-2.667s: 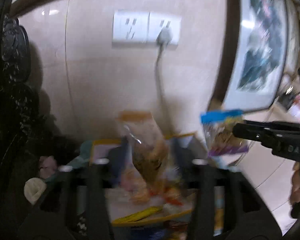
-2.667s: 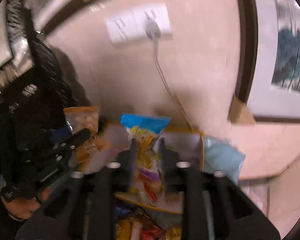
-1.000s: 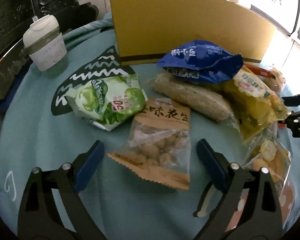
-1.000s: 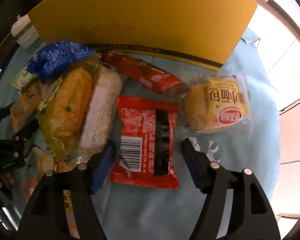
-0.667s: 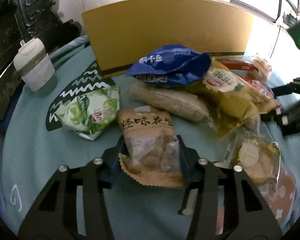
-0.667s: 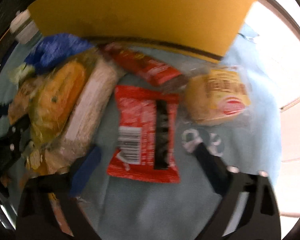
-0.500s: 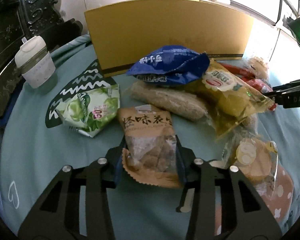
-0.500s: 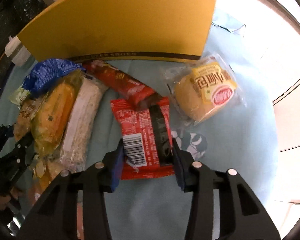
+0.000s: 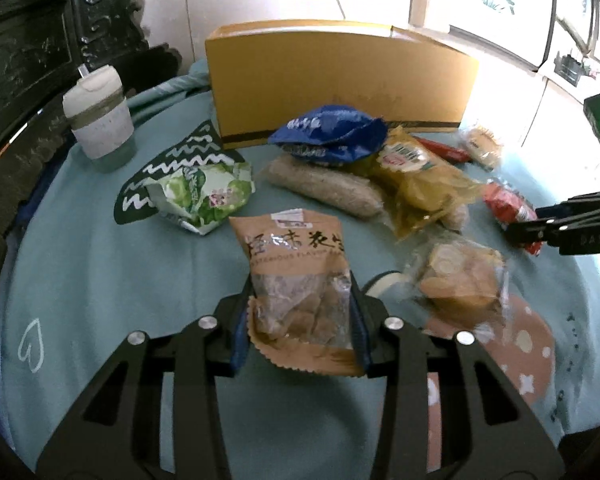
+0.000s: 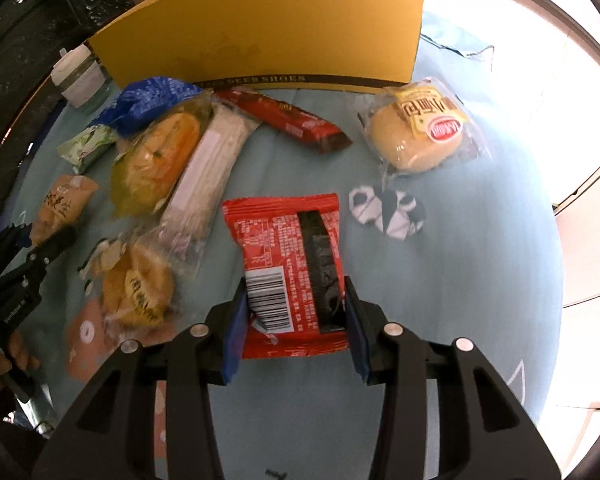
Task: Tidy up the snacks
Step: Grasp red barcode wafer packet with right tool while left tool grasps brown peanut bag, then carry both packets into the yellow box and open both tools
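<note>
My left gripper (image 9: 300, 300) is shut on the lower end of a brown peanut bag (image 9: 296, 248), which looks tilted up a little off the teal cloth (image 9: 100, 280). My right gripper (image 10: 296, 312) is shut on the barcode end of a red snack pack (image 10: 284, 232). A yellow cardboard box (image 9: 340, 80) stands at the back of the table, behind the pile of snacks. In the right wrist view the left gripper (image 10: 40, 248) comes in from the left with the brown bag (image 10: 62, 204). The left wrist view shows the right gripper (image 9: 518, 232) at the right edge with the red pack (image 9: 508, 204).
Between the grippers lie a blue bag (image 9: 328, 132), a yellow pack (image 9: 416, 180), a long rice cracker pack (image 9: 324, 188) and a small cake pack (image 9: 456, 276). A green pack (image 9: 204, 196) and a lidded cup (image 9: 100, 120) sit left. A red bar (image 10: 284, 120) and a bun pack (image 10: 420, 136) lie near the box.
Both grippers stood open around their packs a second ago and have shut on them. Since then both have drawn back and up a little with the packs.
</note>
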Demonstrator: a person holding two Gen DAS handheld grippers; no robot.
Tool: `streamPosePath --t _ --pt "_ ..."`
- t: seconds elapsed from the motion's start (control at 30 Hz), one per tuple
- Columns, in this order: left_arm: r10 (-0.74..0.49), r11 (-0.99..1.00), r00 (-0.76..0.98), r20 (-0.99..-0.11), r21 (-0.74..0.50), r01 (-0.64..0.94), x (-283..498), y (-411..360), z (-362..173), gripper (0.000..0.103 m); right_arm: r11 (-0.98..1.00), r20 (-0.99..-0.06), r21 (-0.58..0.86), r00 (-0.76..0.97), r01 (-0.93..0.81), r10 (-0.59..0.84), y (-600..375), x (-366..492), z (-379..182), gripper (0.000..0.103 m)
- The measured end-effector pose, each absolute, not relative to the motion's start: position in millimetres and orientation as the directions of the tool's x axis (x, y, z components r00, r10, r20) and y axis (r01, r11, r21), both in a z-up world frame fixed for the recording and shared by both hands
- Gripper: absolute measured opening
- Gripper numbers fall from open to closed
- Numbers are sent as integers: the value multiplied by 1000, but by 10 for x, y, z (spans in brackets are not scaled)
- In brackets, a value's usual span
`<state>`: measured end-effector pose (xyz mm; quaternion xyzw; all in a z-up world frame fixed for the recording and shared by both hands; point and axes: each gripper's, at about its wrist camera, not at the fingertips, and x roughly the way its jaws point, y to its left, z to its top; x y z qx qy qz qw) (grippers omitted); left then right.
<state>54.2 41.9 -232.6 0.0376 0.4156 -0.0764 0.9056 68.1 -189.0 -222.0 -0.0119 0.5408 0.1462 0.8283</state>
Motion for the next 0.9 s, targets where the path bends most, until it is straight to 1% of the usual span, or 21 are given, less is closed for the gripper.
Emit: streamPosePath --t 0.1,0.23,0.47,0.67,0.9 --pt "-128 984 663 -737 -8 180 473 393 -2191 40 953 -892 148 380 -264 244 -1965 587 -2206 44" --pt "-147 978 691 -708 -1 208 401 315 -1996 40 949 -875 165 404 -270 267 -1958 421 -2042 44" --pt "-168 974 721 -673 -2 225 321 257 -1706 41 937 -841 192 444 -291 310 -2084 600 -1790 44" --pt "-168 977 732 -661 -12 214 275 275 -1489 41 929 -809 200 483 -311 335 -2050 533 -1582 44" --pt "-150 982 741 -654 -12 188 331 289 -1221 41 923 -758 207 543 -324 361 -2061 479 -1212 44"
